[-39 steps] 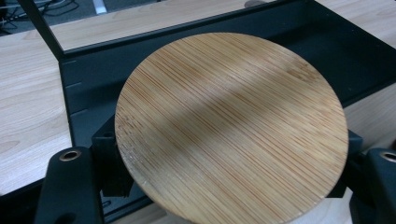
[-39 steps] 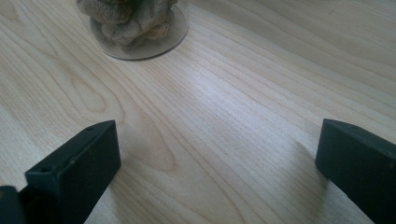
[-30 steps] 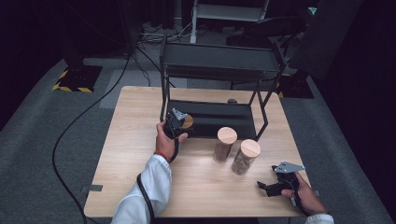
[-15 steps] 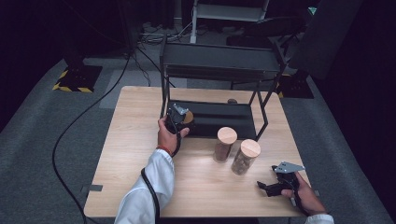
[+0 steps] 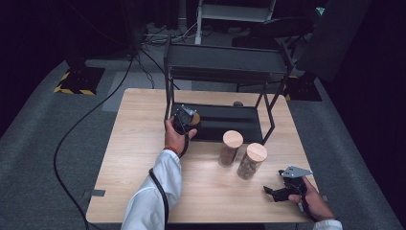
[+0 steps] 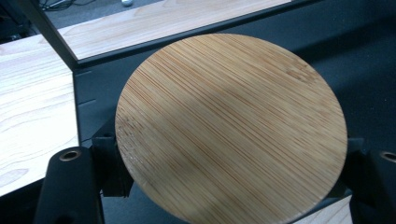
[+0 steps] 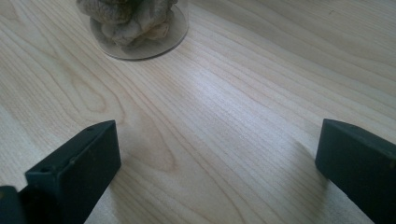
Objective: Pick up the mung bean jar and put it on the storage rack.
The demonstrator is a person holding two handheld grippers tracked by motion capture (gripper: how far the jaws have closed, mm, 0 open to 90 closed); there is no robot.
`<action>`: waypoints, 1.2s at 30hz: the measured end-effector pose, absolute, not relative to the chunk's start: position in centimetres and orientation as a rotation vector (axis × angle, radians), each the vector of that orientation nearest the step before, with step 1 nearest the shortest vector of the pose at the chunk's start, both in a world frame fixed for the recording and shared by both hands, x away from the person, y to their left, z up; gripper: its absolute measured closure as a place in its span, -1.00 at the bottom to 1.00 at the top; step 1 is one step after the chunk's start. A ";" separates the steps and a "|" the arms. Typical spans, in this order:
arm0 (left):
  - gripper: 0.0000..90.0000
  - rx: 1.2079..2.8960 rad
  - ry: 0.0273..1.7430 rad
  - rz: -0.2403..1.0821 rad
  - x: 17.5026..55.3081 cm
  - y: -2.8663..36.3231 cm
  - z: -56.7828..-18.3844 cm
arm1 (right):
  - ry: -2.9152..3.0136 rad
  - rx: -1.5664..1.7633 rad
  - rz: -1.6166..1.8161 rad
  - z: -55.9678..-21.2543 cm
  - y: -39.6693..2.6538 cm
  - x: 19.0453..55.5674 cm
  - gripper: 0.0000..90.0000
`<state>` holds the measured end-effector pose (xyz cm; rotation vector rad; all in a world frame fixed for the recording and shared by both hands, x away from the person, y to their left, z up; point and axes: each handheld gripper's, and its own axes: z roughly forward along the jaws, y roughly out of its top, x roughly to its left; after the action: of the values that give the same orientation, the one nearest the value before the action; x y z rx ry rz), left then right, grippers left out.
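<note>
Left hand-held gripper (image 5: 187,118) clamped on bamboo-lidded jar (image 6: 231,126) at rack shelf (image 5: 218,122); glass likely slippery, fragile: grip body below lid. Right hand-held gripper (image 5: 277,191) wide open, empty.

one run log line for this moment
left gripper: shut on bamboo-lidded jar, over black rack's lower shelf | right gripper: open, low over table | two jars on table

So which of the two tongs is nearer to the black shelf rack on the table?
The left. The left tongs hold a bamboo-lidded jar over the black shelf rack's bottom tray, at its left end. The right tongs rest open at the table's near right corner, beyond two other jars.
</note>
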<state>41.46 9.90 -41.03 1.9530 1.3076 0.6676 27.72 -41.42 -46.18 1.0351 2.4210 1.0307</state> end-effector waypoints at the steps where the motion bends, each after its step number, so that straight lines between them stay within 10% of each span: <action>1: -0.45 1.956 1.308 0.671 41.5 9.8 -41.1 | 2.421 1.036 1.031 -46.2 -41.4 27.7 -1.00; 23: -0.47 1.881 1.359 0.668 41.4 9.4 -42.3 | 2.421 1.036 1.031 -46.2 -41.4 27.7 -1.00; 36: -0.85 1.942 1.331 0.683 41.3 8.7 -42.3 | 2.421 1.036 1.030 -46.2 -41.4 27.7 -1.00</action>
<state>41.29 8.72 -42.29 1.9421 1.3309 0.6832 27.72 -41.41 -46.18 1.0357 2.4210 1.0302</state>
